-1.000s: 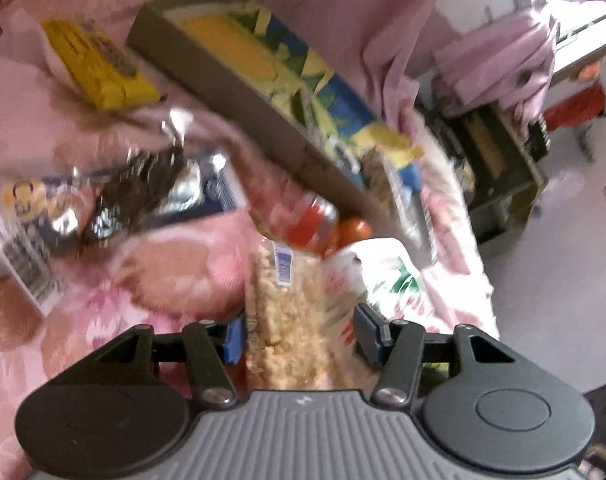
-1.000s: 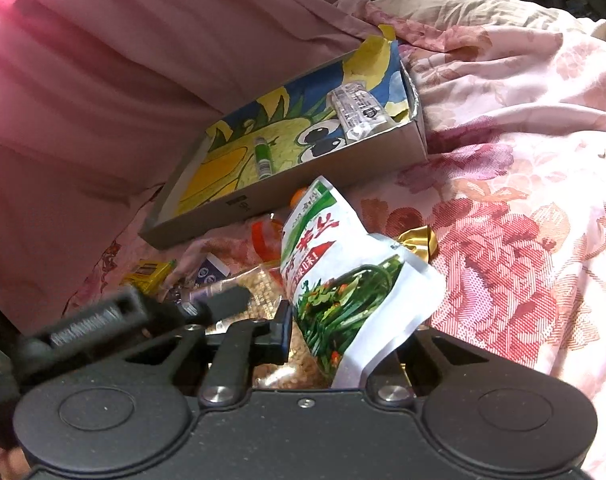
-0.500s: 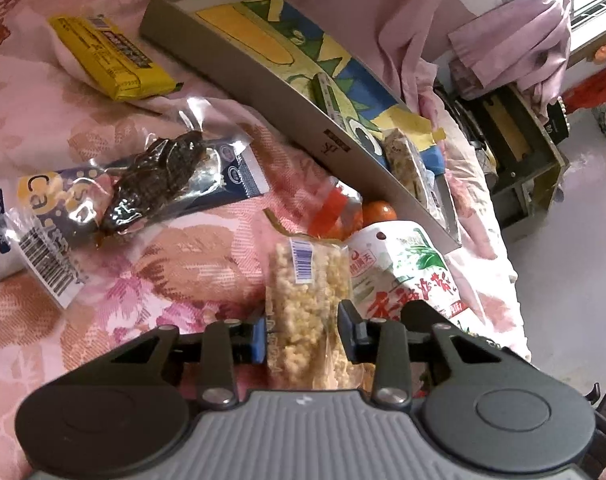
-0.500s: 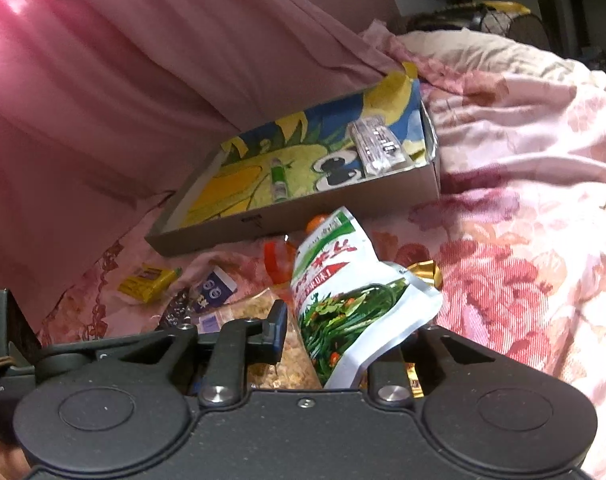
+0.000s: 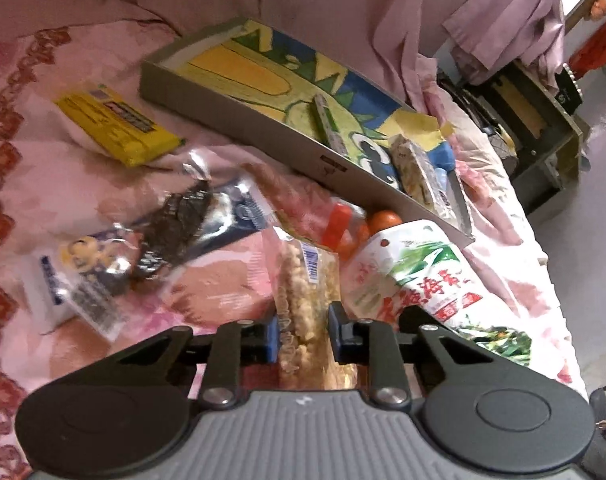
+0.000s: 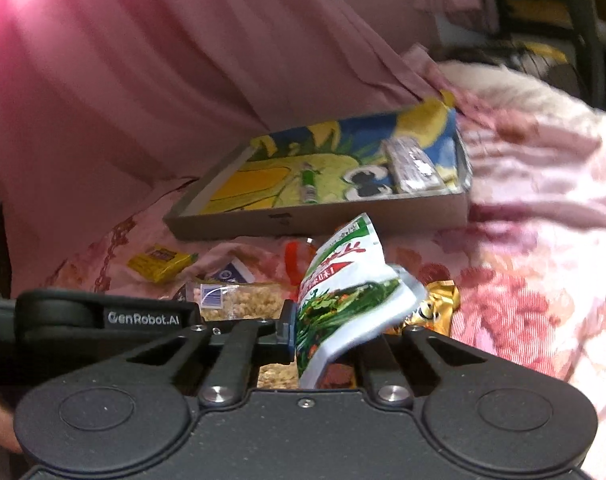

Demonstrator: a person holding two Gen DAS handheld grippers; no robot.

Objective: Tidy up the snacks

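Observation:
A clear packet of puffed-rice bar sits between the blue pads of my left gripper, whose jaws are closing and press on its sides. My right gripper is shut on the lower edge of a green-and-white vegetable snack bag, which stands up tilted to the left; its right finger is hidden behind the bag. That bag lies right of the rice bar in the left wrist view. Beyond both is a shallow cardboard tray with a cartoon print, holding a green stick and a wrapped bar.
On the floral pink bedcover lie a yellow packet, a dark snack on a blue-and-white wrapper, orange items and a gold wrapper. A pink curtain hangs behind the tray. The bed edge and floor are at the right.
The left jaws have narrowed onto the rice bar and the left gripper has risen. The right gripper has rolled, and the bag in it now leans further left.

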